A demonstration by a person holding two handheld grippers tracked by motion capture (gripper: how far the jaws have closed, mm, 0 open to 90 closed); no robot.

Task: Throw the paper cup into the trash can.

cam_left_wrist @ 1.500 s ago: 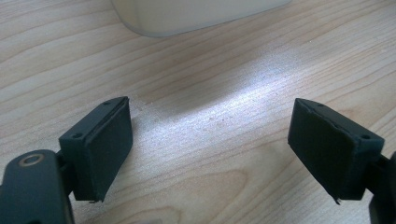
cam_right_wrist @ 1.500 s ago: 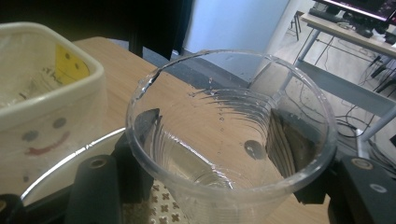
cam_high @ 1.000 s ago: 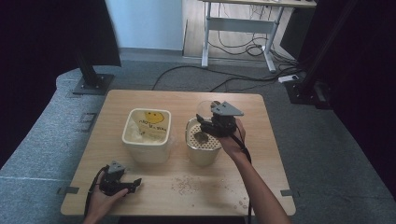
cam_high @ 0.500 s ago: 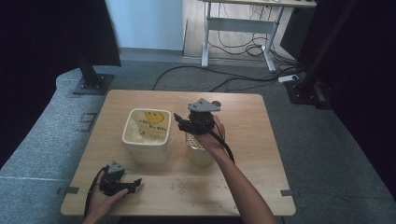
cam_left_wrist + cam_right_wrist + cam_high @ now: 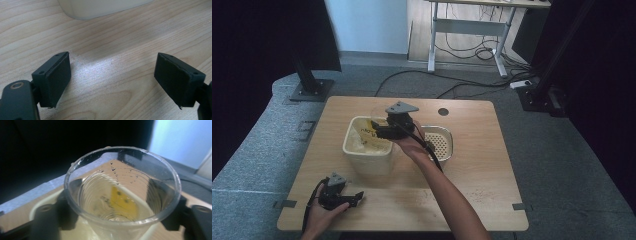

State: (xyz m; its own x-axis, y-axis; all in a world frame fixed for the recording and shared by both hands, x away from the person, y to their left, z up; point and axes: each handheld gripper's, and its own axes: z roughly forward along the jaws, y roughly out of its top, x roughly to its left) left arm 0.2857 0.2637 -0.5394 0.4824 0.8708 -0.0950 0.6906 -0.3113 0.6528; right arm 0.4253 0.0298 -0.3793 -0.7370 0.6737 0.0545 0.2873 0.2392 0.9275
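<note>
Wood table (image 5: 492, 165), high view: right gripper (image 5: 379, 127) holds a clear cup (image 5: 374, 114) over the cream bin (image 5: 367, 152) at centre, strainer bowl (image 5: 438, 142) just right of it; bare top toward near and right edges. Left gripper view: left gripper (image 5: 112, 77) jaws wide apart w/ nothing between, low over bare wood, bin's base just beyond. Right gripper view: jaws just opened some, pads either side of the cup (image 5: 122, 192) — ribbed, see-through, droplets inside, rim tipped toward camera.

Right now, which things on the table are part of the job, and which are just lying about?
Part of the job:
- clear plastic cup, between the right gripper jaws
- cream tub under the cup
- strainer bowl beside the tub

Just lying about:
- left gripper, open, resting on the wooden table
- scattered crumbs
- round dark hole in the table
</note>
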